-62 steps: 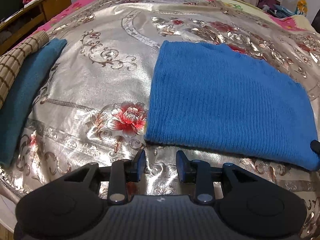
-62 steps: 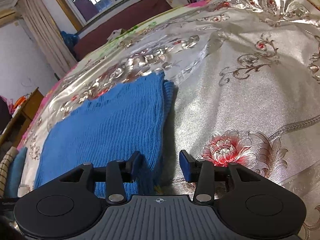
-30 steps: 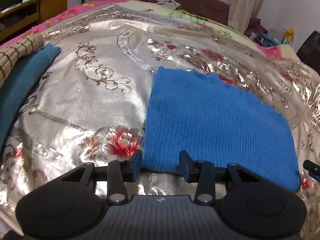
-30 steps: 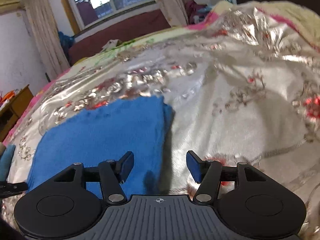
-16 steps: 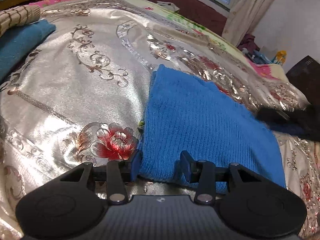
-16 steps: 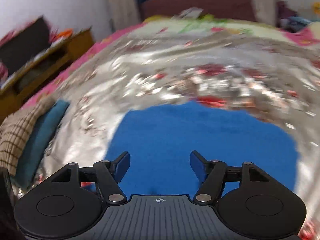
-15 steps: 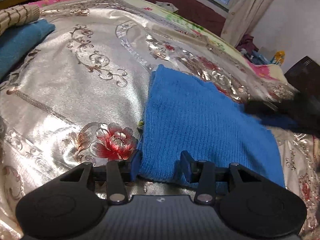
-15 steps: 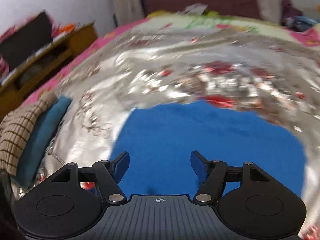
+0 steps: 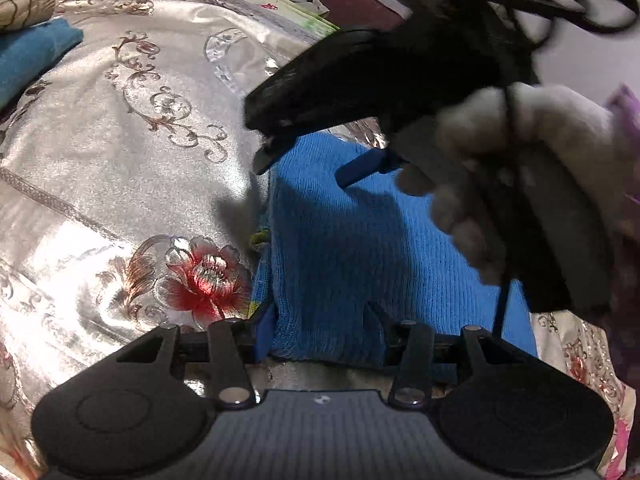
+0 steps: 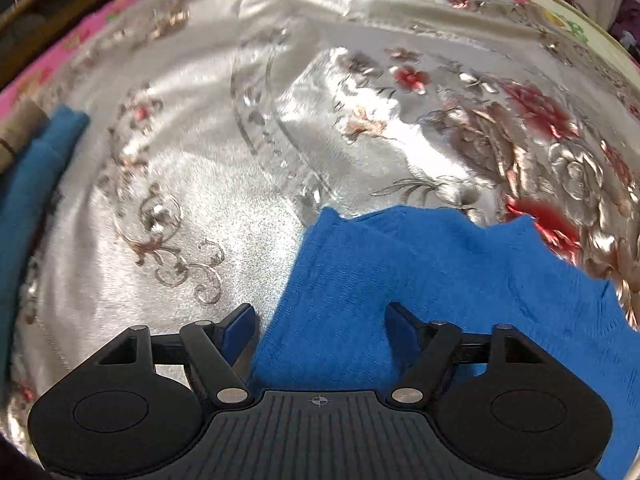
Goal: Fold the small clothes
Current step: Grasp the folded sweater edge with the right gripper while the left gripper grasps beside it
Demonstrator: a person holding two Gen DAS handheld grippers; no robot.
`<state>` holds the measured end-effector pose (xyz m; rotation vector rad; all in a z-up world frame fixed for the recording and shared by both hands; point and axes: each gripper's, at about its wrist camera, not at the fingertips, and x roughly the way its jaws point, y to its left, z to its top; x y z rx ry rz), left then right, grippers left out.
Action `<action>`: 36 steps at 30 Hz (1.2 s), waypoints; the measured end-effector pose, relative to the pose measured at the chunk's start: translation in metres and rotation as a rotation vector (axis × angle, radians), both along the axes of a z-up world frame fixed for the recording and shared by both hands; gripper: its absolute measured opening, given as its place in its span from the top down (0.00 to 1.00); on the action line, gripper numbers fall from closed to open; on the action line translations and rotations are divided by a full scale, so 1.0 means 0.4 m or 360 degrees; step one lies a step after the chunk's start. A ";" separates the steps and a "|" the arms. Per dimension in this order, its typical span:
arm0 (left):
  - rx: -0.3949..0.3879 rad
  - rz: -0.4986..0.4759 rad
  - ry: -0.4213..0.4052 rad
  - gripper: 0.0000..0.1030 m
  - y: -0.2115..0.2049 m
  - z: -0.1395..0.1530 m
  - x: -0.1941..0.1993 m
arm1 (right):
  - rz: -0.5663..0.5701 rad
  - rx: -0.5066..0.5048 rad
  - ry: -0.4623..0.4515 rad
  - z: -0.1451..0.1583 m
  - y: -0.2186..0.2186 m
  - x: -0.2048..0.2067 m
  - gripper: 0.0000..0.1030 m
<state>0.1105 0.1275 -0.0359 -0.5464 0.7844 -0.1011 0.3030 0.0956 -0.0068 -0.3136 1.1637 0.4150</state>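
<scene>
Bed (image 9: 120, 168) with shiny silver floral cover, blue knit garment (image 9: 344, 248) lying flat on it, already folded into a rough rectangle.

My left tool (image 9: 320, 332) sits low at the garment's near left corner. Jaws part-open; the corner of the knit sits between them, left pad right at the folded left edge, right pad over the cloth. Can't tell if the pads actually press the fabric, no visible bunching or lift.

My right tool (image 9: 298, 168) hangs over the garment's far left corner in the left wrist view, angled steeply down, blurred. My hand (image 9: 520, 176) wraps its handle, black cable loops above. Its jaws are opening; in the right wrist view (image 10: 320, 328) the left pad is over bare bed cover just beside the garment's left edge, right pad over the blue knit. The edge runs between the pads, but nothing is clamped; the cloth lies flat underneath.

Garment's far edge in right wrist view shows a slight dip and a layered fold line. Small yellow-green tag or thread (image 9: 260, 236) pokes out at the left edge, midway along.

Teal folded cloth (image 10: 32, 184) lies at the far left of the bed, well apart from the blue one. Tan checked item (image 9: 24, 6) rests beside it, partly on it. Red flower print (image 9: 204, 276) on the cover just left of my left tool.
</scene>
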 end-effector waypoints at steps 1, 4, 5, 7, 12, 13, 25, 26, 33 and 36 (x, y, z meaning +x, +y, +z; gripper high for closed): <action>-0.0001 -0.0003 0.0001 0.52 -0.002 0.000 0.001 | 0.0007 -0.0020 -0.0004 -0.004 0.010 -0.001 0.23; -0.0012 -0.0006 0.0006 0.52 -0.001 -0.002 0.002 | 0.0046 -0.0111 -0.0022 -0.023 0.036 -0.009 0.20; -0.0013 -0.0006 0.0009 0.52 -0.002 -0.002 0.003 | 0.0057 -0.0140 -0.0030 -0.031 0.041 -0.013 0.20; -0.0013 -0.0006 0.0014 0.52 0.005 -0.005 0.008 | 0.0122 -0.0218 -0.0061 -0.040 0.053 -0.022 0.23; 0.0000 -0.0008 0.0006 0.52 0.002 -0.001 0.009 | 0.0184 -0.0388 -0.0045 -0.025 0.035 -0.021 0.45; 0.0000 -0.0015 0.0003 0.51 0.000 0.000 0.010 | 0.0180 -0.0400 -0.0034 -0.019 0.029 -0.018 0.46; 0.0006 0.0027 -0.0029 0.50 0.013 0.000 -0.010 | 0.0218 -0.0466 -0.0041 -0.014 0.063 -0.037 0.70; 0.0019 0.0037 -0.0041 0.50 0.012 0.002 -0.014 | 0.0215 -0.0430 -0.0042 -0.005 0.052 -0.039 0.77; 0.0132 0.0113 -0.0151 0.28 -0.015 0.014 -0.043 | 0.0139 -0.0147 -0.0083 0.091 -0.062 -0.041 0.87; 0.0242 0.0094 -0.0222 0.19 -0.052 0.022 -0.054 | 0.0091 -0.0009 -0.0085 0.122 -0.129 -0.040 0.87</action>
